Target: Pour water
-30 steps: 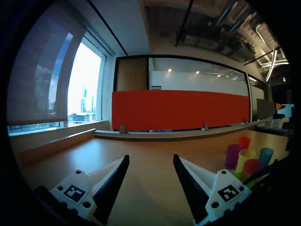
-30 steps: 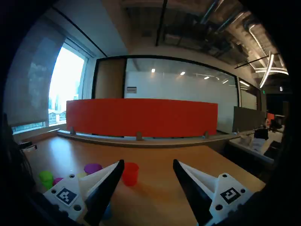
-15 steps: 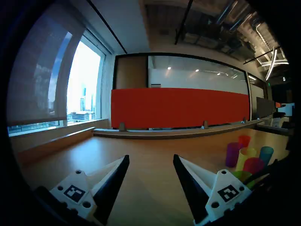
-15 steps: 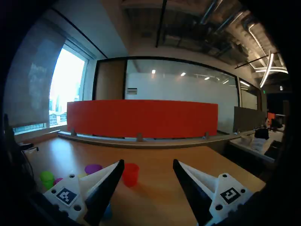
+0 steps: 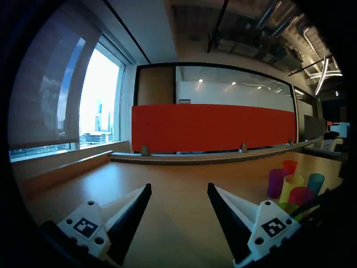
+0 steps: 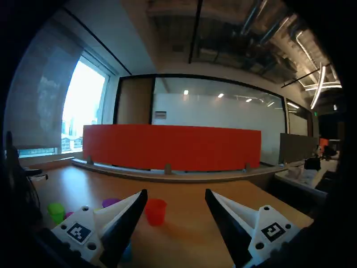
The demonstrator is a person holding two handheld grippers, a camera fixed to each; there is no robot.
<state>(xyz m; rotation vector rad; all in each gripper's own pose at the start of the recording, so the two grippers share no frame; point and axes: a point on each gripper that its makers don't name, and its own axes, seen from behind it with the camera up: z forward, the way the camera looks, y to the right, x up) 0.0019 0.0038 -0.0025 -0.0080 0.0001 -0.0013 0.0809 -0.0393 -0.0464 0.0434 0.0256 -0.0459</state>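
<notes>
**Holding both claws wide above a desk of upright cups**

The left gripper (image 5: 179,185) is hanging over a pale wooden desk (image 5: 178,172) with its two fingers spread wide and nothing between them. The right gripper (image 6: 176,191) is also gaping wide and gripping nothing.

In the left gripper view, the cups are crowding the desk's right side, well off that claw's line. A purple plastic cup (image 5: 276,183) and a red plastic cup (image 5: 290,166) are standing farthest back. A yellow plastic cup (image 5: 291,187) and a teal plastic cup (image 5: 315,183) are standing nearer. A pink plastic cup (image 5: 300,196) and a green plastic cup (image 5: 288,207) are sitting closest, partly hidden behind the right-hand finger. Every cup is standing upright, long axis vertical, mouth pointing at the ceiling. Whether any is holding water cannot be told.

In the right gripper view, the red plastic cup is standing just ahead of the gap between the fingers, nearer the left-hand one, with the purple and green cups lying farther left.

Bare wood is stretching ahead of the left gripper as far as a raised ledge (image 5: 201,158) under a long red divider panel (image 5: 214,127). A bright window (image 5: 98,107) is running along the desk's left edge. In the right gripper view, the desk's right edge is dropping away beyond the right-hand finger.
</notes>
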